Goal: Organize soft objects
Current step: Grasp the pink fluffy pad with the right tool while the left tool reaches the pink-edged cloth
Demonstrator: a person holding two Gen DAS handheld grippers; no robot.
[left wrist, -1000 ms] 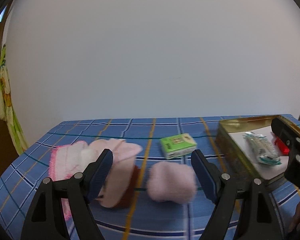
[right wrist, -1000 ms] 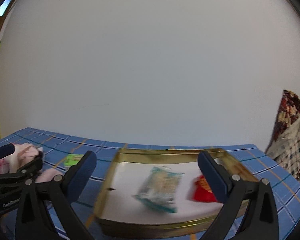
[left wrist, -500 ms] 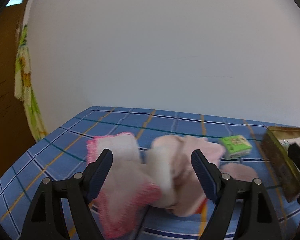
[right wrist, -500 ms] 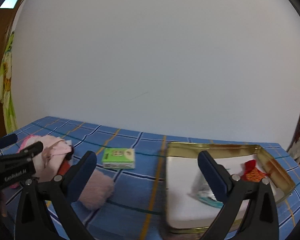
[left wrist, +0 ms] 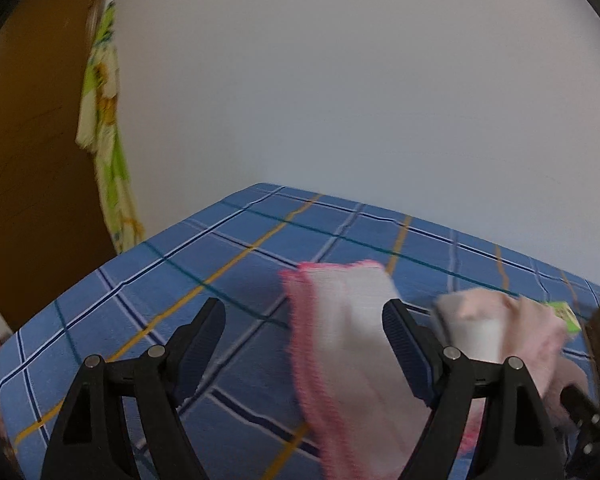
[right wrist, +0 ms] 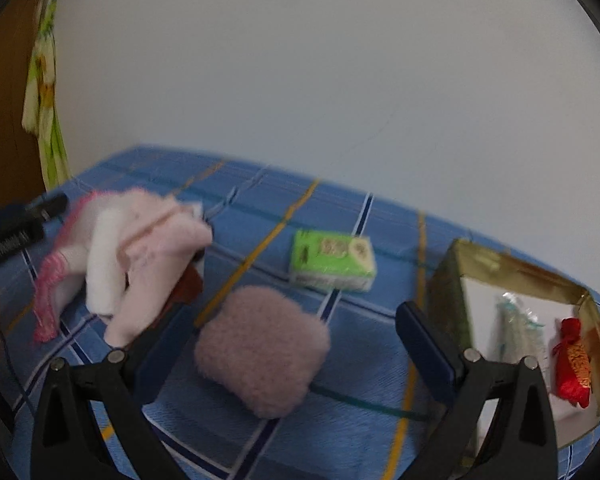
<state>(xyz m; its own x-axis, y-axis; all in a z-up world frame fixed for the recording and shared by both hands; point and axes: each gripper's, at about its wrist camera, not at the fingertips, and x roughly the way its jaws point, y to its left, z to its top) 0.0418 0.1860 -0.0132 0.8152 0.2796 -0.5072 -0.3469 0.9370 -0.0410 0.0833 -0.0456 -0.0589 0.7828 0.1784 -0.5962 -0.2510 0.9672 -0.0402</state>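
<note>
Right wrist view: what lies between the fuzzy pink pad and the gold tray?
Only bare blue plaid cloth separates the fuzzy pink pad from the gold tray; the right gripper frames it, open.

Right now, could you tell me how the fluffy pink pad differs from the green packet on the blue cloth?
The fluffy pink pad is fuzzy and rounded; the green packet is smooth, boxy and printed. The pad is plain dusty pink, the packet bright green with a pale side. The pad lies between the open fingers of the right gripper, while the packet sits farther back, toward the wall. Both rest on the checked blue cloth, outside the gold tray.
</note>
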